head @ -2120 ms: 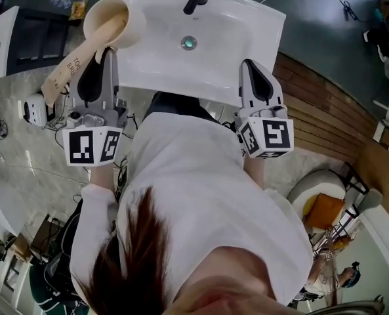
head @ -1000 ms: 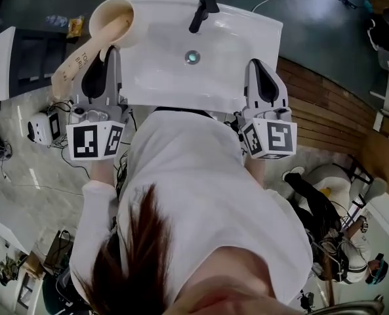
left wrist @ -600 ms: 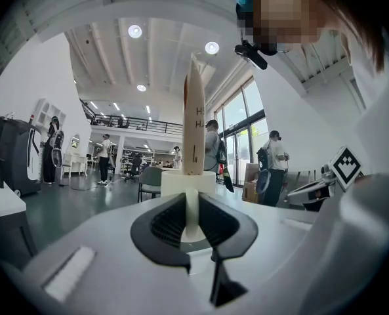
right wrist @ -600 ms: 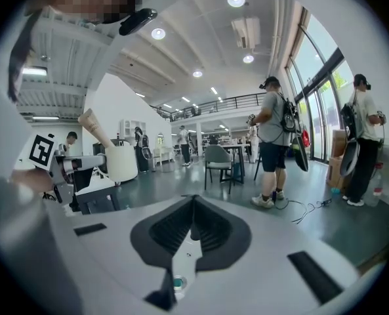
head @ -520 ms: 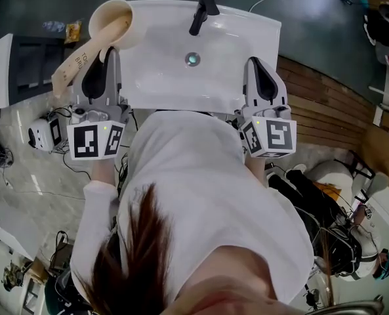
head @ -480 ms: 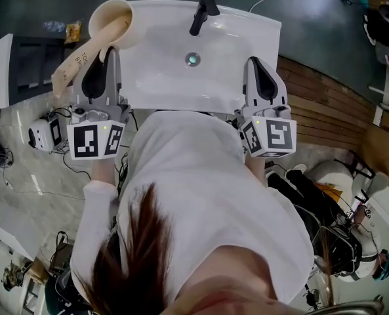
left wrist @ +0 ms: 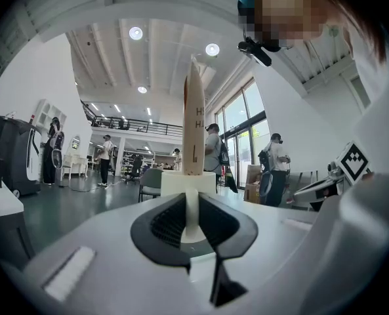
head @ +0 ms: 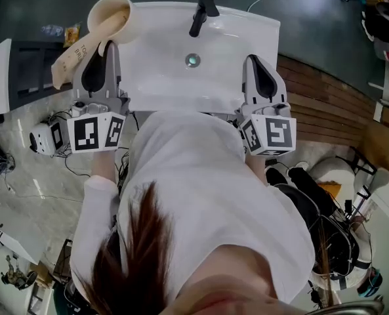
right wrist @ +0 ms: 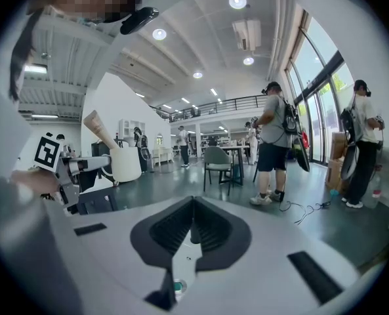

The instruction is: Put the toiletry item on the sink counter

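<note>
At the white ceramic sink bench (head: 237, 41) above grey marbled floor (head: 23, 153), my left tool (head: 109, 44) pinches a cream round cup (head: 112, 15), and my right tool (head: 254, 61) stays pressed together.

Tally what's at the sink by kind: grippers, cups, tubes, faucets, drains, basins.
Grippers: 2, left gripper and right gripper
Cup: 1
Tube: 1, standing in the cup
Faucet: 1
Drain: 1
Sink: 1
Total: 7
</note>
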A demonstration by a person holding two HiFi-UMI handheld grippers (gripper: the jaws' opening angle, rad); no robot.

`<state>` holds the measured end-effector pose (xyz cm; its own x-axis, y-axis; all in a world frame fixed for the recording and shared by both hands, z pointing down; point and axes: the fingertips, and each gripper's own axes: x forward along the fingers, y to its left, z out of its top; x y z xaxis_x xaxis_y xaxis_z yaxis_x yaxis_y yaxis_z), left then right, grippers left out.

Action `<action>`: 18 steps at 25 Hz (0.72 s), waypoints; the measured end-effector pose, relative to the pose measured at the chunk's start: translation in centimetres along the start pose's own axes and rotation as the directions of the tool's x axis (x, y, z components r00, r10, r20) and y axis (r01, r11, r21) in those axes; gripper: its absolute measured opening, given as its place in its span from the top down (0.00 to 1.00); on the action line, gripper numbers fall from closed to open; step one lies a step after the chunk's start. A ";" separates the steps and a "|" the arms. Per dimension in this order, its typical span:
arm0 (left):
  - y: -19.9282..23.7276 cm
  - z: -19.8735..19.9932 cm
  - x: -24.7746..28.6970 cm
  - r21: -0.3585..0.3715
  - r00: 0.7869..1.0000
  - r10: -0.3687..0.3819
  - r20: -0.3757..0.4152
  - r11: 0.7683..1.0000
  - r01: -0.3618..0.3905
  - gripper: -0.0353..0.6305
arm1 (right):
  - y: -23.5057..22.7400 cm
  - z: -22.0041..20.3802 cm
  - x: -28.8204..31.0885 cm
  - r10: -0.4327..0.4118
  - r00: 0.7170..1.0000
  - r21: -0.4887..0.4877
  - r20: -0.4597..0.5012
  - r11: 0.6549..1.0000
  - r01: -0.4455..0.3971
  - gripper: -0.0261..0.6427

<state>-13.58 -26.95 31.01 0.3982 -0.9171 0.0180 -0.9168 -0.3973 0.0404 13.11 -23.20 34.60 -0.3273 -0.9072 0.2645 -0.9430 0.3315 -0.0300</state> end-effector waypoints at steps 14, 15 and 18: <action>1.4 -2.7 5.5 0.051 1.000 -0.013 0.004 0.999 0.013 0.88 | 0.5 -0.1 0.3 -0.015 1.000 0.031 0.017 0.999 0.015 0.94; 1.7 -3.0 5.9 0.057 1.000 -0.005 0.002 0.998 0.005 0.88 | 0.5 -0.1 0.3 -0.016 1.000 0.032 0.018 0.999 0.016 0.94; 3.0 -4.1 6.9 0.056 0.999 0.036 -0.004 0.998 -0.035 0.88 | 0.5 -0.3 0.2 -0.022 1.000 0.038 0.018 0.999 0.021 0.94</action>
<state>-13.51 -34.32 35.32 0.3654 -0.9305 0.0237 -0.9305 -0.3658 -0.0167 12.55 -23.15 34.98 -0.3079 -0.9185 0.2480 -0.9512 0.3024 -0.0610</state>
